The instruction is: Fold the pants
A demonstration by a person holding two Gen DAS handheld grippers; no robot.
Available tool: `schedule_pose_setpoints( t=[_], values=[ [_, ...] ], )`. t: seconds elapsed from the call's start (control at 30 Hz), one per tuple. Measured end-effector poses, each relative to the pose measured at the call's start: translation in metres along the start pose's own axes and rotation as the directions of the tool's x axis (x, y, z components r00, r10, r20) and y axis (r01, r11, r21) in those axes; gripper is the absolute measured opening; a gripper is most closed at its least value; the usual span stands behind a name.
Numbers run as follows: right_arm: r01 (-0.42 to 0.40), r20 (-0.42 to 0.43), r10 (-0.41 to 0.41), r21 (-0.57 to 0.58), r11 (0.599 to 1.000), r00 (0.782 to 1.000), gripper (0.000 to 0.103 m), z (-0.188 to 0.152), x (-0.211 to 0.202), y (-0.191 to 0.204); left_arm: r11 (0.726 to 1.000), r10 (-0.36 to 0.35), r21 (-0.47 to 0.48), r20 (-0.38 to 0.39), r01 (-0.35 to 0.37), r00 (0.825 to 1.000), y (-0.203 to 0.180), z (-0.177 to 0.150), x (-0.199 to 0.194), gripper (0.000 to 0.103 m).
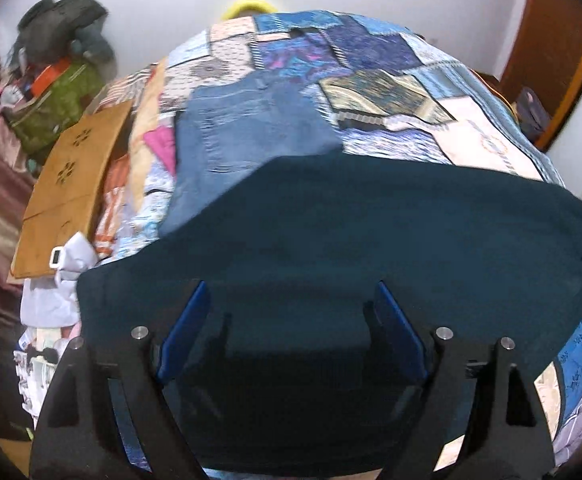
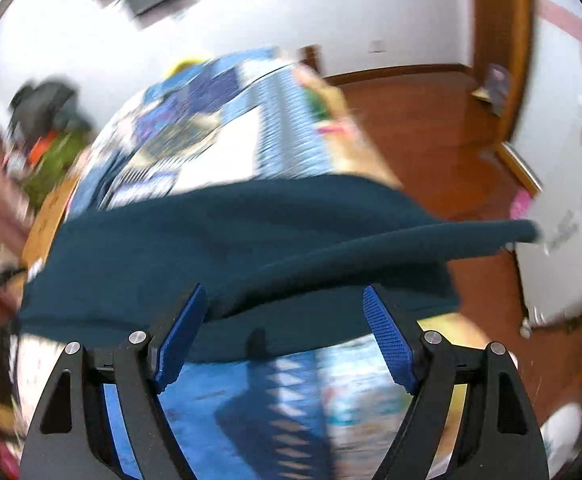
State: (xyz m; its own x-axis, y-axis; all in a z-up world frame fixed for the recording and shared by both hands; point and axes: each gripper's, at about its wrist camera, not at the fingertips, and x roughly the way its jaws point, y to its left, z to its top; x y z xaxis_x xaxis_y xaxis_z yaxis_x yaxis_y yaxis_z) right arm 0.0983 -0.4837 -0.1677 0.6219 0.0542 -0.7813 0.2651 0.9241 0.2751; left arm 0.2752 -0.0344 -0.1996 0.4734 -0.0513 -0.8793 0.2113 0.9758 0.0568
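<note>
Dark teal pants lie spread across the near part of a bed with a patchwork quilt. My left gripper is open just above the pants' near part, its blue pads wide apart with nothing between them. In the blurred right wrist view the same pants lie across the bed, with one end reaching right past the bed edge. My right gripper is open over the pants' near edge and holds nothing.
A folded pair of blue jeans lies on the quilt beyond the pants. A brown cardboard box and a heap of bags and clothes stand left of the bed. Wooden floor and a door lie to the right.
</note>
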Motion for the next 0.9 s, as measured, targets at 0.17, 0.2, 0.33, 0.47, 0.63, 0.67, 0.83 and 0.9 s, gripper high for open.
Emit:
schedule_pose_setpoints(
  t=[0.17,0.2,0.33,0.47,0.63,0.67,0.83,0.9],
  values=[
    [0.023,0.043,-0.03,0.155,0.988,0.999,0.081,0.015,-0.012,-0.046,0.999,-0.026,0.023,-0.053,0.027,0.998,-0.034,-0.004,0.021,0.085],
    [0.03,0.048,-0.039,0.18,0.983,0.998,0.081,0.018,-0.012,-0.055,1.0,-0.013,0.012,-0.042,0.014,0.999,-0.037,-0.005,0.023,0.086],
    [0.028,0.056,-0.046,0.285,0.958,0.997,0.082,0.026,-0.002,-0.079,1.0,0.01,-0.007,-0.022,-0.01,1.0,-0.044,-0.004,0.024,0.092],
    [-0.011,0.007,0.009,0.428,0.904,1.0,0.082,0.016,0.024,-0.109,1.0,0.019,-0.021,-0.007,-0.019,1.0,-0.044,-0.007,0.026,0.095],
    [-0.029,0.002,0.031,0.464,0.885,1.0,0.046,0.013,0.039,-0.123,0.999,-0.004,-0.051,0.002,0.004,1.0,-0.04,-0.01,0.026,0.095],
    [-0.024,-0.002,0.028,0.451,0.892,1.0,0.039,0.015,0.041,-0.123,0.998,-0.012,-0.059,-0.001,0.012,1.0,-0.038,-0.011,0.027,0.095],
    [0.001,0.028,-0.011,0.336,0.942,1.0,0.013,0.042,0.038,-0.111,0.996,-0.02,-0.085,0.005,0.02,1.0,-0.035,-0.012,0.029,0.1],
    [-0.001,0.074,-0.02,0.278,0.961,0.997,0.011,0.06,0.028,-0.099,0.996,-0.025,-0.091,0.007,0.026,1.0,-0.034,-0.013,0.029,0.1]
  ],
)
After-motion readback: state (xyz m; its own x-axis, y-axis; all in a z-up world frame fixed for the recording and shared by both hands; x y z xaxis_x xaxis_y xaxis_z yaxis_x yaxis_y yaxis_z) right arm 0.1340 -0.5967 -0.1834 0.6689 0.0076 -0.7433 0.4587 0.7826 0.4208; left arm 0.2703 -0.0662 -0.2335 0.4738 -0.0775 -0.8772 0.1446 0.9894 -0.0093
